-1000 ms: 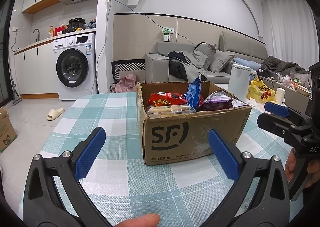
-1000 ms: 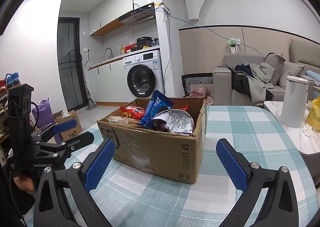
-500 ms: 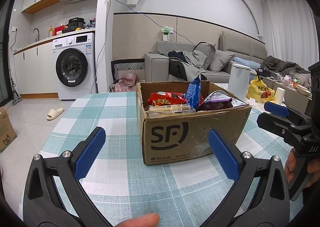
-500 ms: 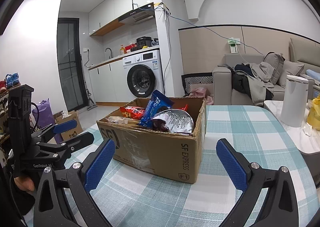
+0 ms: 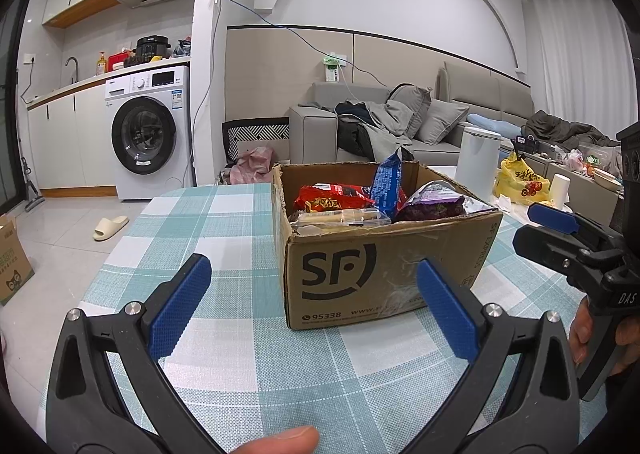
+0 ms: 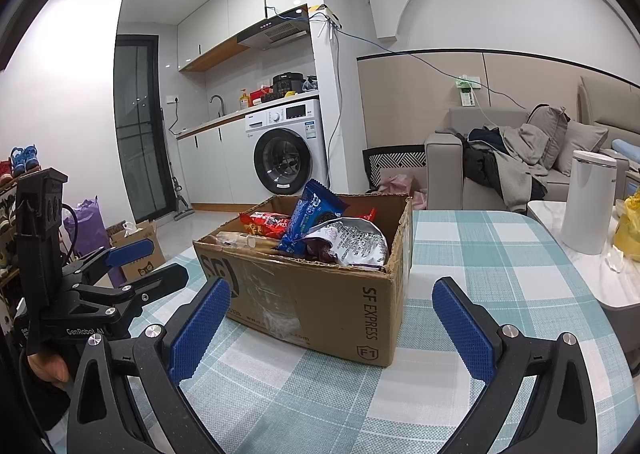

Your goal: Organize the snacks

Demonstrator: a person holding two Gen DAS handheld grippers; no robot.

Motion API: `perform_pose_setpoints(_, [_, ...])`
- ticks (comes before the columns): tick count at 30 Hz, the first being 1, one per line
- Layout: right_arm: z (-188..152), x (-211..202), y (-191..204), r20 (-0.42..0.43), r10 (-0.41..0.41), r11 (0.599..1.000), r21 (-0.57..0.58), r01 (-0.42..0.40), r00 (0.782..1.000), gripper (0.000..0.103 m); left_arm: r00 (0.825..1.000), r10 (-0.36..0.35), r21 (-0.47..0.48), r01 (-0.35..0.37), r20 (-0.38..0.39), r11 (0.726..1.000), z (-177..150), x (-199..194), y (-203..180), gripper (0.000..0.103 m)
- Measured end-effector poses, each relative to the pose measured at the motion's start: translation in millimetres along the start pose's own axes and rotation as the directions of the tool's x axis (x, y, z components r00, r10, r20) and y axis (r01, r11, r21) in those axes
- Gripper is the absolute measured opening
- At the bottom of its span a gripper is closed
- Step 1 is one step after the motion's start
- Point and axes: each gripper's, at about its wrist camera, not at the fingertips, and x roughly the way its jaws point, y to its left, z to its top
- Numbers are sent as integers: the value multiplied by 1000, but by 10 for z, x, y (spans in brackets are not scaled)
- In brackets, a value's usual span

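Both grippers, left gripper [image 5: 312, 304] and right gripper [image 6: 332, 324], jaws wide, empty. Blue packet [image 6: 310, 220] upright in cardboard box [image 6: 320, 302]: light, crinkly, likely slippery; pinch top edge.

The cardboard box [image 5: 384, 254] is looking brown, matt and a bit rough, with shiny clear tape stuck on its front. The snack bags inside are gleaming: a red bag [image 5: 332, 198], a blue packet [image 5: 387, 182] and a crinkly silver-purple bag [image 6: 352, 242], all glossy plastic. The tablecloth [image 5: 224, 214] is showing a woven, bumpy cloth look. The left gripper [image 5: 308, 304] and the right gripper [image 6: 332, 326] are wearing dotted blue rubbery pads on matt black plastic, with shiny metal screws.
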Motion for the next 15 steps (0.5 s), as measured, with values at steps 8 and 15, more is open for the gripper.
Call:
perform_pose_setpoints(8, [2, -1, 0, -1, 0, 1000, 0, 0, 1000, 103, 1000, 0, 0, 0, 0, 1000, 1, -1, -2, 102])
perform_pose_setpoints(15, [1, 0, 1, -1, 0, 1000, -1, 0, 1000, 103, 1000, -4, 1, 4, 4, 1000, -17, 1, -3, 102])
